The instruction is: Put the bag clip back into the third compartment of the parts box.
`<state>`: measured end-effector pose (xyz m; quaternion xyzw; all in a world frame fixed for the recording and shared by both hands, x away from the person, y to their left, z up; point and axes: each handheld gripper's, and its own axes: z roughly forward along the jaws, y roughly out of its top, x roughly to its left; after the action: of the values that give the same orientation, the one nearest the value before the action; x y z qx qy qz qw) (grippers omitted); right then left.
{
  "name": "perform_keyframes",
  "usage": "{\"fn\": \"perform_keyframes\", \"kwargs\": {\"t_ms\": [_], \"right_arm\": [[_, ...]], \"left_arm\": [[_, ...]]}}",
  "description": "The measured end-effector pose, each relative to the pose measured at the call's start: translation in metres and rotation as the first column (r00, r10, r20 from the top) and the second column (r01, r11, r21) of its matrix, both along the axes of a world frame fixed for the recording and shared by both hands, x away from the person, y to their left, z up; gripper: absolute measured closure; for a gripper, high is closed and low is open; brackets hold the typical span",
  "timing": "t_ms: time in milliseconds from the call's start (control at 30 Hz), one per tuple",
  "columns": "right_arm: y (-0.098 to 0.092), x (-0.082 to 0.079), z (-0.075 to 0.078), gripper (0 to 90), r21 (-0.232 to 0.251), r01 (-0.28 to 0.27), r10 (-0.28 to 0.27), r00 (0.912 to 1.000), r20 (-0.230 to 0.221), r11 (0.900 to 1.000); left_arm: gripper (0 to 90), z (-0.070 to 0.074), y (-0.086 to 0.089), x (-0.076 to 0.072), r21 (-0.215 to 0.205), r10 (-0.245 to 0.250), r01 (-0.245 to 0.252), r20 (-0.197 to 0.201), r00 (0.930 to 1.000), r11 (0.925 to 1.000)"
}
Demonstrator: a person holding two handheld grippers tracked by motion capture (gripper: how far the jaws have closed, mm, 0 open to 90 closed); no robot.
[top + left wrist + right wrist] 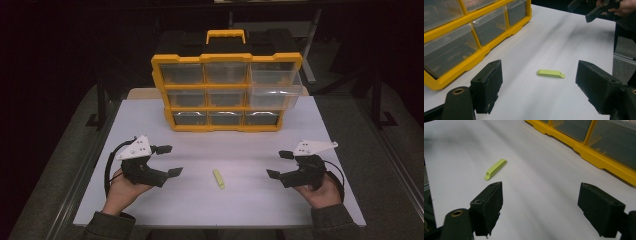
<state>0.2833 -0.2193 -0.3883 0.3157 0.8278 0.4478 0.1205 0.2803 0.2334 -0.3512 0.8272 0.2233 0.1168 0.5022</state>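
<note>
Nearest the person, two sleeved forearms come in over the front edge of the white rectangular bench (pixel 250 210). The left hand-held gripper (pixel 167 160), black with a grey three-cornered plate on top, sits at about 8 o'clock from the bench's middle, its jaws released and spread wide with nothing between them. The right hand-held gripper (pixel 280 164), of the same build, sits at about 4 o'clock, its jaws likewise released and empty. Both point inward toward each other.

Between them, at roughly 6 o'clock from the bench's middle, lies a small flat light-green plastic stick (pixel 219 179), resting on the bare surface and apart from both grippers. In the left gripper view the stick (pixel 551 73) lies just ahead, framed between the two black jaws but beyond their tips; in the right gripper view it (pixel 495 168) lies ahead at about 11 o'clock, beyond the left jaw.

Farther off, at 12 o'clock, stands an upright yellow-and-black plastic organiser case (pixel 226 59) with clear drawers in three rows and a yellow carry handle on top. Its right drawer in the top row (pixel 277 90) stands pulled out toward the person.
</note>
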Motion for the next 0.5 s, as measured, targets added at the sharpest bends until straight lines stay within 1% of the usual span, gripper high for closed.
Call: {"fn": "perform_keyframes", "kwargs": {"t_ms": [67, 100, 200, 267, 300, 367, 433, 500], "right_arm": [[0.003, -0.002, 0.005, 20.6, -0.012, -0.001, 0.001, 1.0000, 0.000, 1.000], [0.005, -0.002, 0.008, 20.7, -0.012, -0.004, 0.004, 1.0000, -0.006, 1.000], [0.011, -0.004, 0.015, 22.0, -0.006, -0.010, 0.010, 0.9999, -0.002, 1.000], [0.016, -0.005, 0.020, 22.1, -0.003, -0.020, 0.020, 0.9998, -0.003, 1.000], [0.020, -0.006, 0.022, 22.2, 0.005, -0.021, 0.021, 0.9998, 0.000, 1.000], [0.026, -0.008, 0.025, 22.5, 0.006, -0.032, 0.032, 0.9995, -0.001, 0.999], [0.032, -0.009, 0.029, 22.9, -0.006, -0.036, 0.036, 0.9993, 0.000, 0.999], [0.039, -0.009, 0.031, 24.3, -0.003, -0.043, 0.043, 0.9990, -0.010, 0.999]], "left_arm": [[21.8, -0.004, 0.003, 0.000, 0.000, 0.008, -0.008, -0.007, 0.9999, 1.0000], [21.8, -0.005, 0.005, 0.000, 0.012, 0.008, -0.008, -0.003, 1.0000, 0.9999], [21.8, -0.008, 0.007, -0.001, 0.008, 0.021, -0.021, -0.005, 0.9998, 0.9998], [21.7, -0.008, 0.007, 0.000, 0.024, 0.017, -0.017, -0.001, 0.9999, 0.9996], [21.7, -0.008, 0.007, 0.000, 0.025, 0.017, -0.017, -0.001, 0.9998, 0.9995], [21.5, -0.009, 0.007, 0.000, 0.019, 0.018, -0.018, -0.001, 0.9998, 0.9997], [21.4, -0.009, 0.008, -0.001, 0.011, 0.021, -0.021, -0.002, 0.9998, 0.9997], [21.4, -0.009, 0.008, -0.001, 0.012, 0.022, -0.022, 0.001, 0.9998, 0.9997]]}}
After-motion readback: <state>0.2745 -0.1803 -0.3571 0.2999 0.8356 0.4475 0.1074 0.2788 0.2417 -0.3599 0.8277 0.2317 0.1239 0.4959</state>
